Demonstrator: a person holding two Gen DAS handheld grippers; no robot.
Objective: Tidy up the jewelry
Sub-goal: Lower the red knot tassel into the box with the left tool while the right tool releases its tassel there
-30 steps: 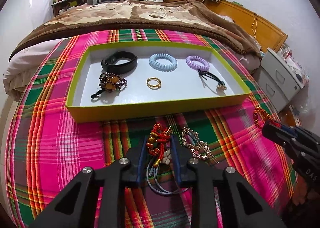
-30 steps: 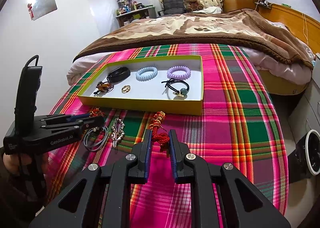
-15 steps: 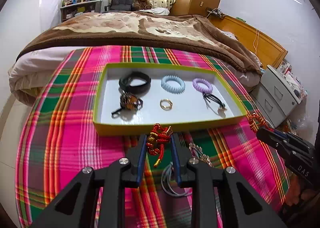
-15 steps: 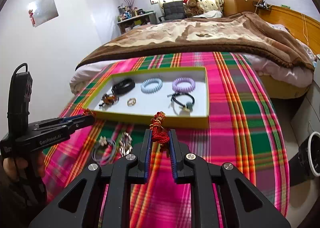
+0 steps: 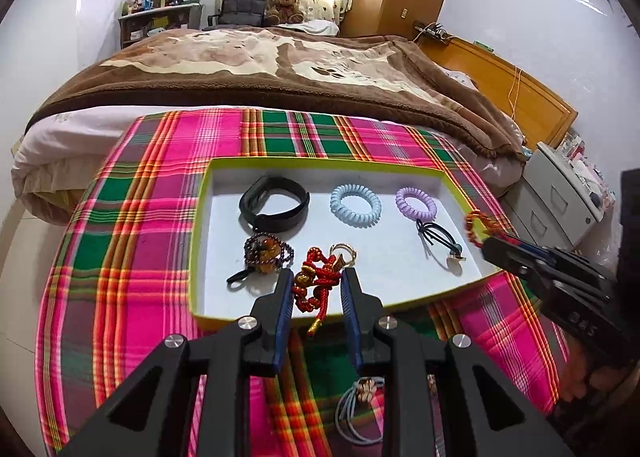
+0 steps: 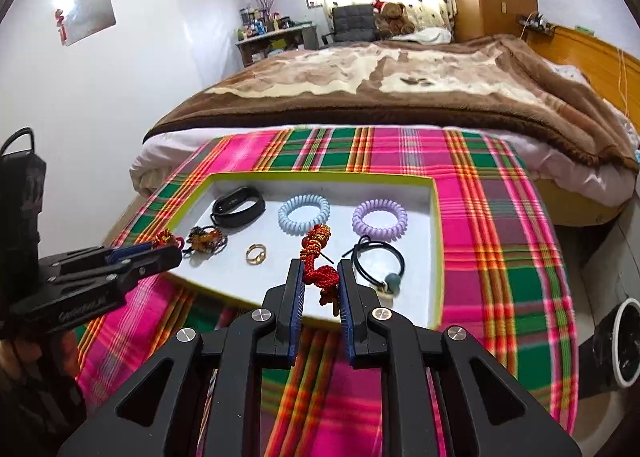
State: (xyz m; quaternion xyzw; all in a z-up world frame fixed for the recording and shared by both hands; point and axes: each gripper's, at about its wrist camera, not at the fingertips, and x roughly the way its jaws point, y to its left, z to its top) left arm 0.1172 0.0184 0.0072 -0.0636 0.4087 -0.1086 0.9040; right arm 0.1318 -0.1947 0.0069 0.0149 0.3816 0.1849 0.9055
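Pinching a red knotted cord charm (image 5: 316, 289) between its blue pads, the left claw (image 5: 314, 289) hangs over the near edge of the green-rimmed tray (image 5: 202, 217); the charm's tassel end dangles below the fingers, over the tray's front wall. The right claw (image 6: 319, 281) is likewise pressed onto a second red charm with gold beads (image 6: 316, 253), held upright above the white tray floor near the front rim (image 6: 438, 241).

Tray contents, seen from the left wrist camera:
- black wristband (image 5: 276, 203), far left;
- pale blue coil hair tie (image 5: 355, 205), far centre;
- lilac coil hair tie (image 5: 416, 204), far right;
- dark bead bracelet with amber stones (image 5: 266, 251), near left;
- gold ring (image 5: 344, 251), just beyond the left claw's charm;
- black elastic hair tie with a bead (image 5: 440, 239), near right.

The tray rests on a pink, green and orange plaid cloth (image 5: 132, 225) spread over the foot of the bed. On the cloth, just below the left claw, lies a grey cord loop with a small ornament (image 5: 360, 401), outside the tray. A brown blanket (image 5: 260, 69) covers the bed beyond the cloth.
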